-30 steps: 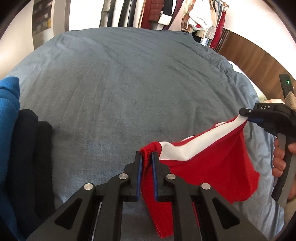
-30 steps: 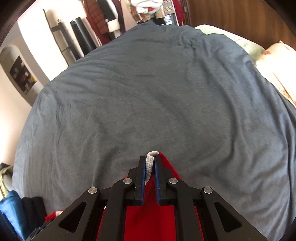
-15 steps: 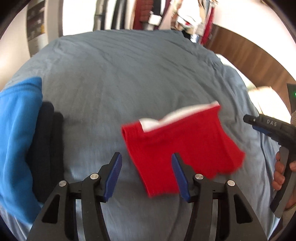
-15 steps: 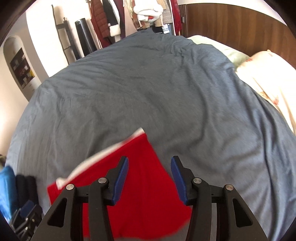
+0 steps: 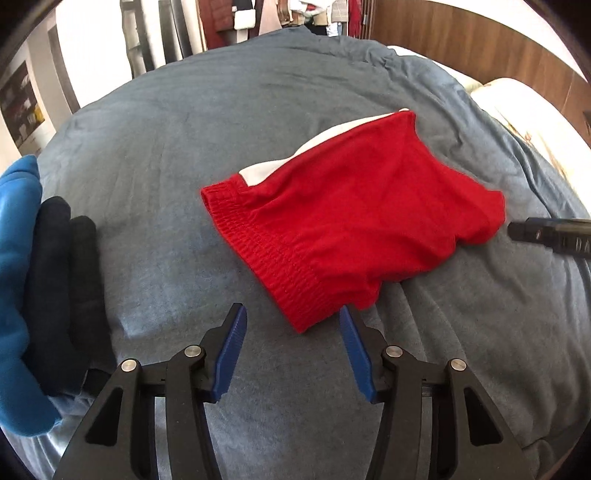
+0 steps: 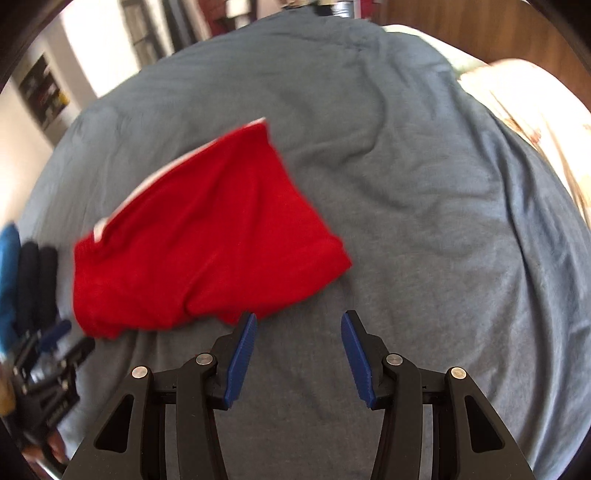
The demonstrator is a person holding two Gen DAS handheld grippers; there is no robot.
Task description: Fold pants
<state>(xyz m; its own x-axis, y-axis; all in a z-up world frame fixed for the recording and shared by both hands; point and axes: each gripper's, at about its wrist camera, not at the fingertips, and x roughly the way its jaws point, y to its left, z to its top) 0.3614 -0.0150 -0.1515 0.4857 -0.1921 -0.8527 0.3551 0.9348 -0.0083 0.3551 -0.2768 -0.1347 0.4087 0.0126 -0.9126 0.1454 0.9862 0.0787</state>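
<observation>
Grey-blue bedding (image 5: pixel 229 122) covers pretty much the whole bed, wrinkled all over, with a wooden headboard (image 5: pixel 461 40) at the far right and clothes hanging on a rack (image 5: pixel 280 14) behind it.

From the left wrist camera: the red shorts (image 5: pixel 354 221) lie folded on the bedding, elastic waistband towards the camera, a white side panel showing along the far edge. The left gripper (image 5: pixel 291 343) hovers just short of the waistband's near corner. Its blue pads (image 5: pixel 231 354) are easing inward a touch but still stand well apart, with nothing clamped between them, just bedding below. Off to the left there's a stack of folded stuff: a blue garment (image 5: pixel 16 295) at the edge and two dark rolled pieces (image 5: pixel 70 295) beside it. The tip of the right gripper (image 5: pixel 546 236) pokes in from the right edge, near the shorts' leg end but apart from it.

From the right wrist camera, which is kinda blurry: the same shorts (image 6: pixel 199 243) sit left of centre, up ahead of the gripper (image 6: pixel 299 350). Its jaws are spread about halfway and empty, and the left pad's tip lines up with the shorts' near hem; can't tell if it's touching. The left gripper (image 6: pixel 48 369) shows smeared at the lower left, and a cream pillow (image 6: pixel 535 110) sits at the far right.
</observation>
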